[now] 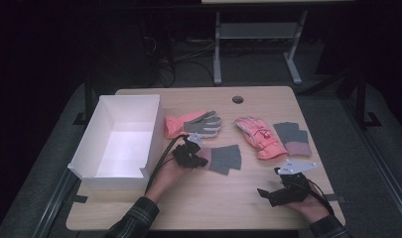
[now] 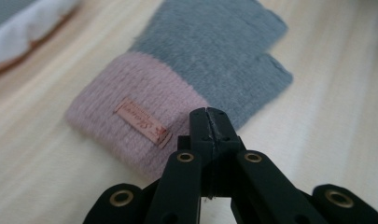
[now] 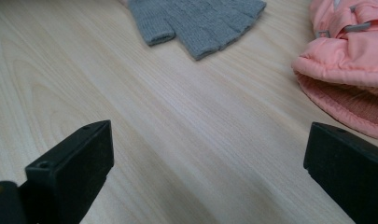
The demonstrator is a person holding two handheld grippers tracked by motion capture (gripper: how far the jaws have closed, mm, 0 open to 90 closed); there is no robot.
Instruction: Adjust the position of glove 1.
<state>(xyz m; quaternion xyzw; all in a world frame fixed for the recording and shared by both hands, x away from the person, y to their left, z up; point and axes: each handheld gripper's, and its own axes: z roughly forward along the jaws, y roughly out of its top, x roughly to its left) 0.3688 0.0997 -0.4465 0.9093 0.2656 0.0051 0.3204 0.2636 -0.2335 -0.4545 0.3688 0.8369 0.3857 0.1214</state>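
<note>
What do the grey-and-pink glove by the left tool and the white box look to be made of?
Grey-and-pink glove: seemingly soft knitted fabric; fuzzy grey body, ribbed pink cuff with a small sewn-on label. White box: probably cardboard or thin board; flat, matte white walls with sharp folded corners, though plastic cannot be excluded.

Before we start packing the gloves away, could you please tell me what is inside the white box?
The white box looks empty: its bare white floor and inner walls show in the high view. The strip of floor just behind its near wall is covered from sight.
</note>
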